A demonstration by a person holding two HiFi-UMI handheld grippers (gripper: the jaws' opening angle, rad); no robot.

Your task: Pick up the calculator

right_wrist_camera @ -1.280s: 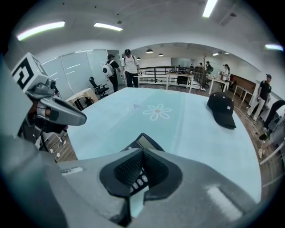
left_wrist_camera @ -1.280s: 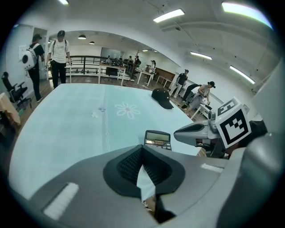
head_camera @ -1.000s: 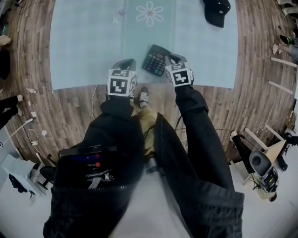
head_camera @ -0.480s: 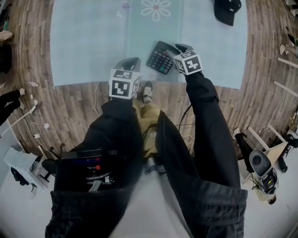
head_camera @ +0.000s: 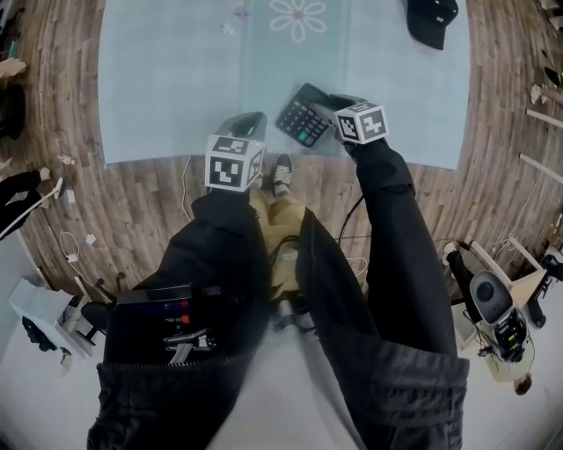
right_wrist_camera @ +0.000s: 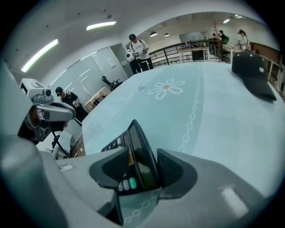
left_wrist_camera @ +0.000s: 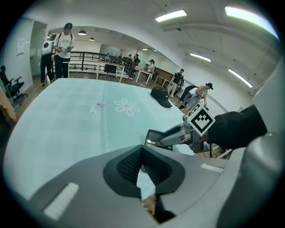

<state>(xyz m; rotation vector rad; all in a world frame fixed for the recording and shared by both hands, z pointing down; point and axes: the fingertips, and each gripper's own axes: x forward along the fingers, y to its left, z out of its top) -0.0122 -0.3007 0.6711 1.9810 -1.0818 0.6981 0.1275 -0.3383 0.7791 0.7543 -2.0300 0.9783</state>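
Pale blue mat [head_camera: 176,79] covers wood floor [head_camera: 132,220] under ceiling strip lights [left_wrist_camera: 171,15].

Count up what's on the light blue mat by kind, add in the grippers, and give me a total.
Calculators: 1, the calculator.
Caps: 1, the black cap.
Grippers: 2, the left gripper, shut and empty, and the right gripper, whose jaws have just been opening, with the calculator between them.
Total: 4.
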